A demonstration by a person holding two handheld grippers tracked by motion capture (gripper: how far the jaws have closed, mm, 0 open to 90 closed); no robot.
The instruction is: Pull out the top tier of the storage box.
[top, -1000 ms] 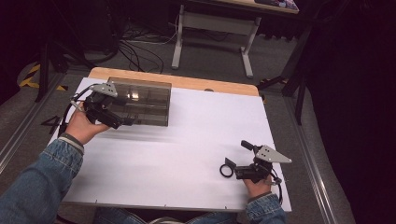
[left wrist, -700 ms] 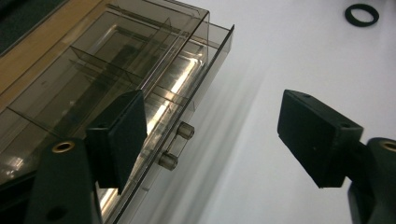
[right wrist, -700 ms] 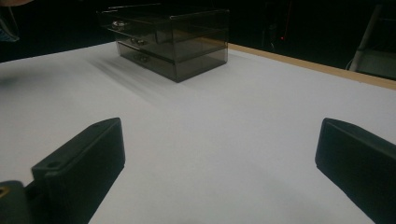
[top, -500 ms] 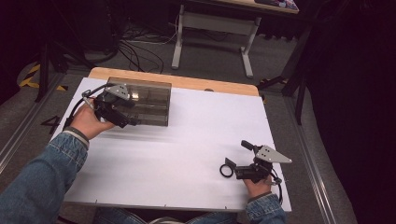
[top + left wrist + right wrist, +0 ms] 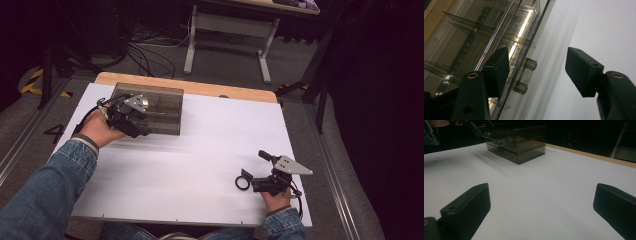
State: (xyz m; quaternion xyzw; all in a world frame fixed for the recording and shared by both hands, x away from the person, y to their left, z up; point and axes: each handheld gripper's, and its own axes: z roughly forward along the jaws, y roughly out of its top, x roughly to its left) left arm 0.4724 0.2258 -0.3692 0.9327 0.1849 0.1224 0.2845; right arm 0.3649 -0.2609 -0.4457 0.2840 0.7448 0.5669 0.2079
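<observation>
Drawer knob (image 5: 526,75) of the smoky plastic drawer box (image 5: 159,104) sits between the closing, not yet touching jaws of the left gripper (image 5: 541,72), at the table's (image 5: 210,150) far left. Right gripper (image 5: 541,205) rests released, well apart.

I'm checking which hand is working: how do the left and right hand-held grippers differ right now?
The left hand-held gripper is at the smoky drawer box, its jaws either side of a clear drawer handle and just closing, not yet pressing it. The right hand-held gripper lies on bare white tabletop, jaws wide with nothing between them. Both are black and held by a hand.
</observation>
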